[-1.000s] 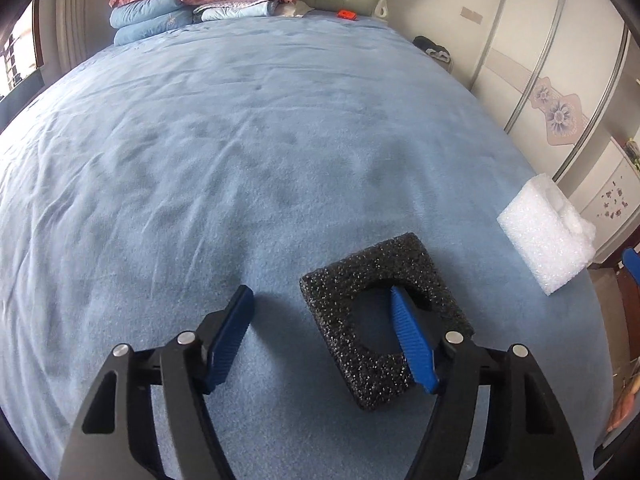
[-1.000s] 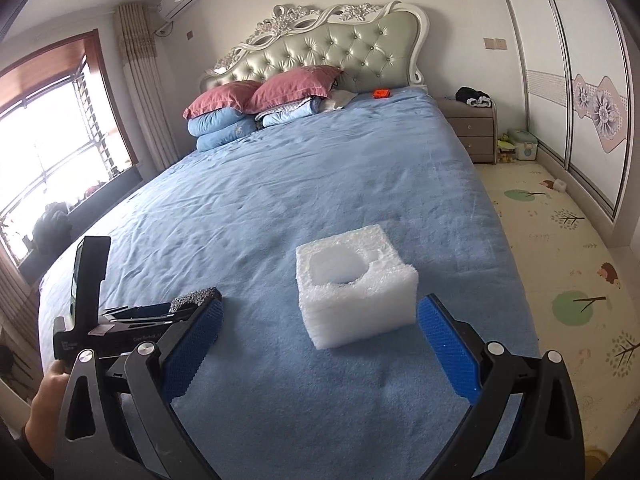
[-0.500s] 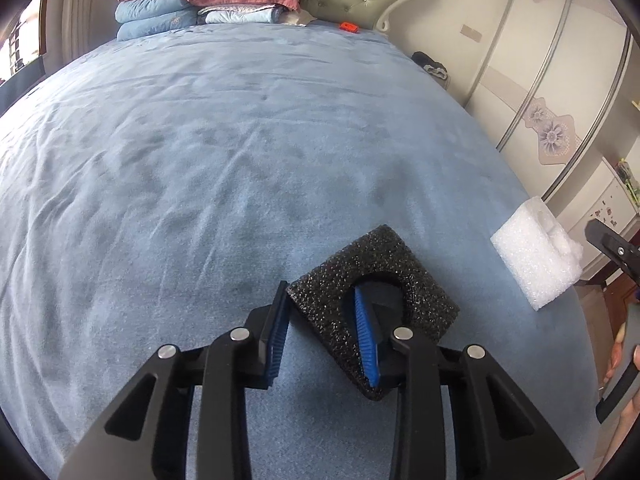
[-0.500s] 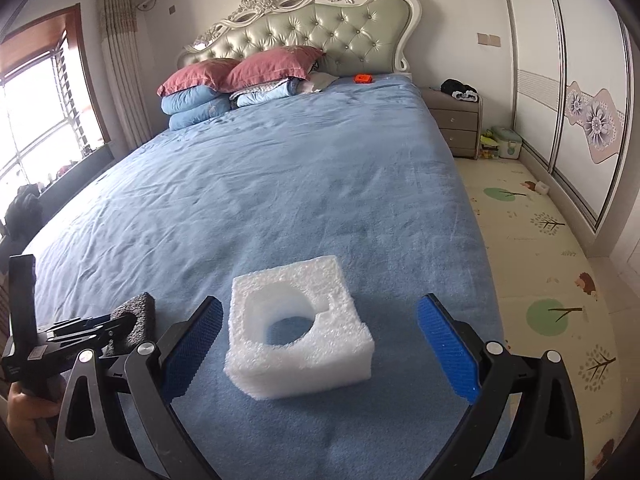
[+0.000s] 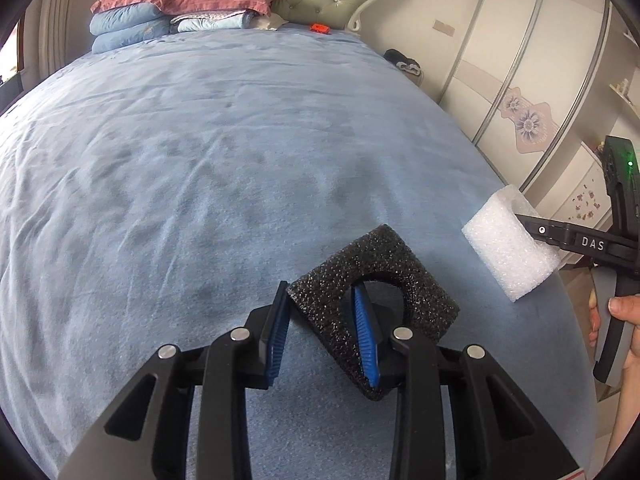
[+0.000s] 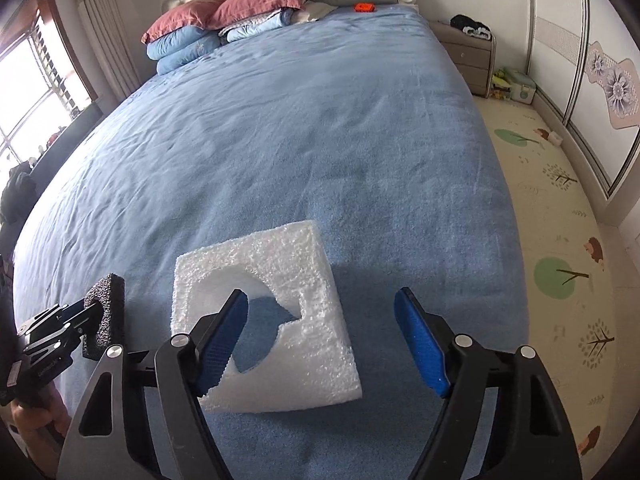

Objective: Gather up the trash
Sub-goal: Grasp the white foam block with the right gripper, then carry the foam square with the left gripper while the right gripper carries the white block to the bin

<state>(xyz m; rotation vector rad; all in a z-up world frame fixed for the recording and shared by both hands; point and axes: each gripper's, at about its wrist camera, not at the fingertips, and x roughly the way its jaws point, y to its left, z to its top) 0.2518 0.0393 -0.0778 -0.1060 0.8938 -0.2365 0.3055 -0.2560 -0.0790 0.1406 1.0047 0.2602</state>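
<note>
Left wrist view, left gripper [image 5: 324, 320] now clamping black foam [image 5: 400, 292], right gripper [image 6: 324, 344] closing round white foam [image 6: 280, 280].

foam pieces: 2, one black [image 5: 374, 280], one white [image 6: 264, 320]
grippers: 2, left gripper [image 5: 324, 334], right gripper [image 6: 320, 344]
beds: 1 [image 6: 320, 140]
pink pillows: 2 [image 6: 264, 0]
folded blue quilts: 2 stacks [image 6: 180, 50]
small orange things by headboard: 1 [image 6: 364, 7]
nightstands: 1 [image 6: 466, 54]
hands in view: 2, one per wrist view [image 5: 624, 308]
</note>
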